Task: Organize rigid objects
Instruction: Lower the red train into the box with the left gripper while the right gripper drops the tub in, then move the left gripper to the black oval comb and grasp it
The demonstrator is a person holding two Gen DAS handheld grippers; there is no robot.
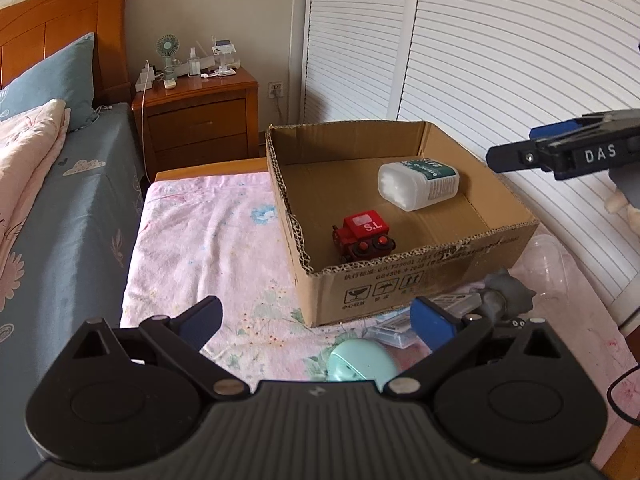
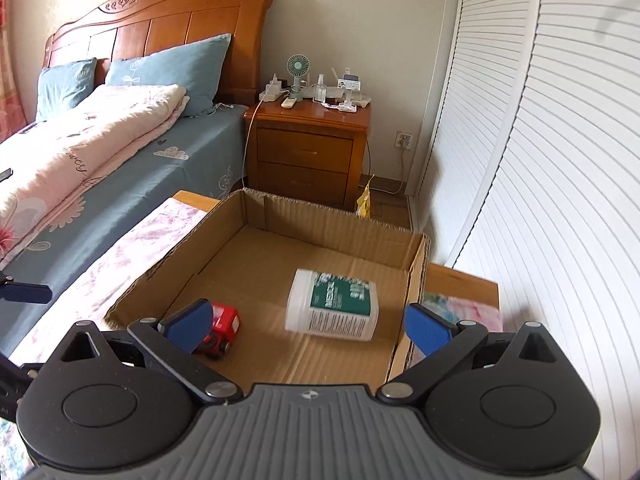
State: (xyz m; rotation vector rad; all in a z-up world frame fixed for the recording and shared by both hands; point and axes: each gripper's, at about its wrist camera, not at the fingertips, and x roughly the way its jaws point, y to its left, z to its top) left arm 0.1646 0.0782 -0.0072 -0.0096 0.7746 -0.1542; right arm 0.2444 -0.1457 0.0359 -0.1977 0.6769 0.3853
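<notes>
Two items boxed: from the left wrist view, the red toy train (image 1: 363,237) sits near-left inside the cardboard box (image 1: 424,276), and the white tub (image 1: 418,185) lies on its side further back, right of centre.
Left tool: the left tool (image 1: 316,318) is released, fingers spread, holding nothing, over the pink-clothed bench (image 1: 208,240).
Still out: a mint-green rounded thing (image 1: 360,364), a grey spiky piece (image 1: 506,290) and some clear packets (image 1: 394,330) wait on the bench just near of the box.
Right wrist view, box: same two items inside, tub (image 2: 332,305) centre, train (image 2: 220,330) near-left.
Right tool: the right tool (image 2: 308,326) hangs above the box's near edge, spread wide, empty.
Progress: under way, I'd judge, with several pieces left.
</notes>
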